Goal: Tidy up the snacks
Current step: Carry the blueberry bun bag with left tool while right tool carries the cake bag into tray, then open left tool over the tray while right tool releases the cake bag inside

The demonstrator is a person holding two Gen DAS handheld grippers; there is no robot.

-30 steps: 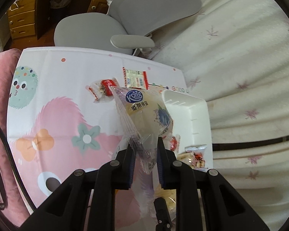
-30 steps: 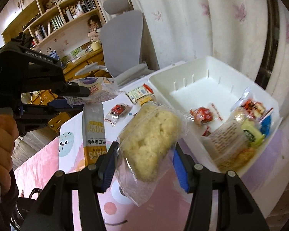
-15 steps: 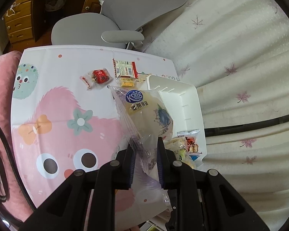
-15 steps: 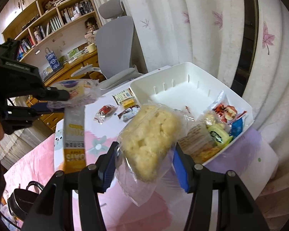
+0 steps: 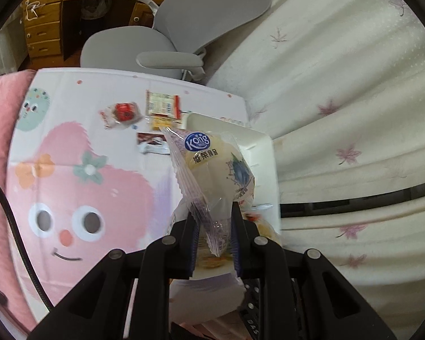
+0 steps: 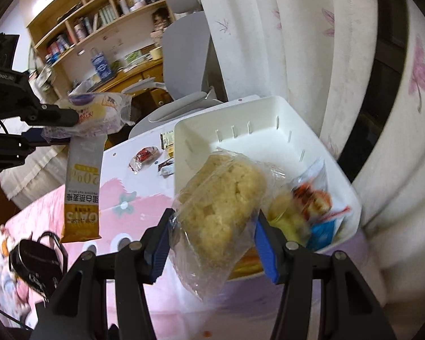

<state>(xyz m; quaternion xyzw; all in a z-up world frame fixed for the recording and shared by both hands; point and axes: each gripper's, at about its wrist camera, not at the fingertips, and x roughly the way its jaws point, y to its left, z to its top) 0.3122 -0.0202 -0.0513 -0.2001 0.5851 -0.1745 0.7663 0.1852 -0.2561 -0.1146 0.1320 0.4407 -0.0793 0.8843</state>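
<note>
My left gripper (image 5: 214,222) is shut on the crimped end of a clear Kong bun packet (image 5: 212,170), held in the air over the near part of the white bin (image 5: 257,141). In the right wrist view that same packet (image 6: 96,113) shows at the left, and a yellow oat bar wrapper (image 6: 82,187) hangs under the left gripper too. My right gripper (image 6: 212,232) is shut on a clear bag with a crumbly yellow cake (image 6: 221,201), above the bin's (image 6: 235,107) near left corner. Several snack packets (image 6: 311,201) lie in the bin's near end.
Loose snacks remain on the cartoon tablecloth (image 5: 70,192): a red-centred sweet (image 5: 121,113), a flat red-and-white packet (image 5: 163,103), a small yellow one (image 5: 160,120) and a dark wrapper (image 5: 151,141). A grey office chair (image 5: 167,36) stands past the table, curtains (image 5: 340,99) hang to the right.
Both grippers have travelled back and a little upward with their packets, so more of the tablecloth and bin shows. Neither grip has changed.
</note>
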